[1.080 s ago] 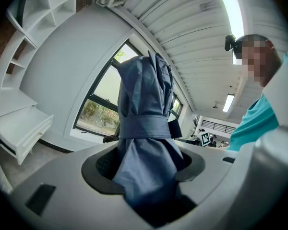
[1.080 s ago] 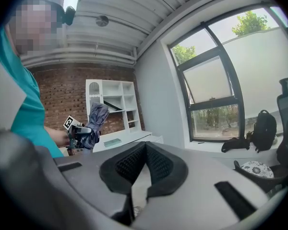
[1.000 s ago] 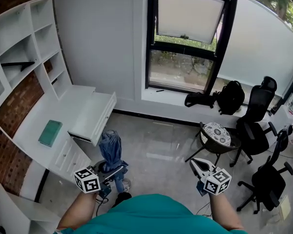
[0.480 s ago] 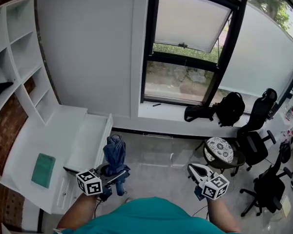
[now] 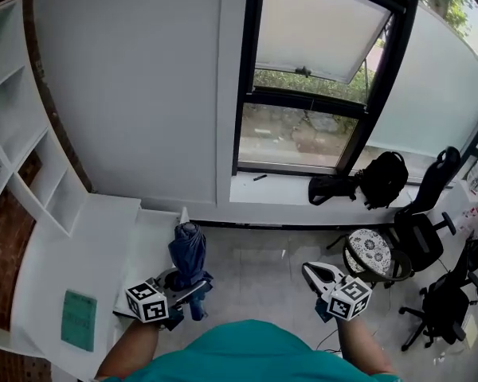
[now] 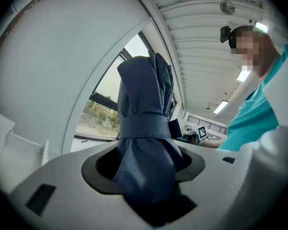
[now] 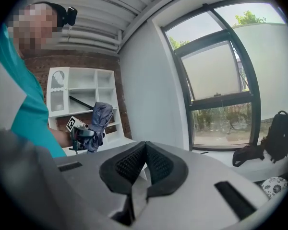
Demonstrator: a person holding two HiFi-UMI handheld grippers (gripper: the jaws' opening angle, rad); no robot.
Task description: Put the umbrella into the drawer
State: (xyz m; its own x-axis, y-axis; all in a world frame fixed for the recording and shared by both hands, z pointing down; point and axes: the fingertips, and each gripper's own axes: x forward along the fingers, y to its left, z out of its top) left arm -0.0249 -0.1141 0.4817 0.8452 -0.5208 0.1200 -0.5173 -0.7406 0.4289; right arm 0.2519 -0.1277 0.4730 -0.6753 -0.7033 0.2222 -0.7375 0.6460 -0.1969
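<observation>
Left gripper [image 5: 190,283] is clamped on the folded blue umbrella [image 5: 187,249]. In the head view the umbrella stands upright out of the jaws, seen against the front edge of the pulled-out white drawer [image 5: 146,241]. How far above the drawer it is cannot be told. The left forearm reaches forward from the teal shirt [image 5: 247,352] and is held low and close to the body. The desk [image 5: 72,245] carries a green book [image 5: 79,320] near its front edge. The right forearm reaches forward the same way. The right gripper [image 5: 312,272] is over the floor, well apart from the left one and near a patterned stool [image 5: 368,249].

In the left gripper view the umbrella fills the gap between the jaws. Its cloth is bunched against both pads and a strap is wrapped round it higher up. The window shows behind it.

In the right gripper view the two ribbed pads [image 7: 129,166] meet with nothing between them. The gripper points nearly level towards the white wall. At the left of this view the left gripper holds the umbrella upright in front of the white shelves [image 7: 84,92].
</observation>
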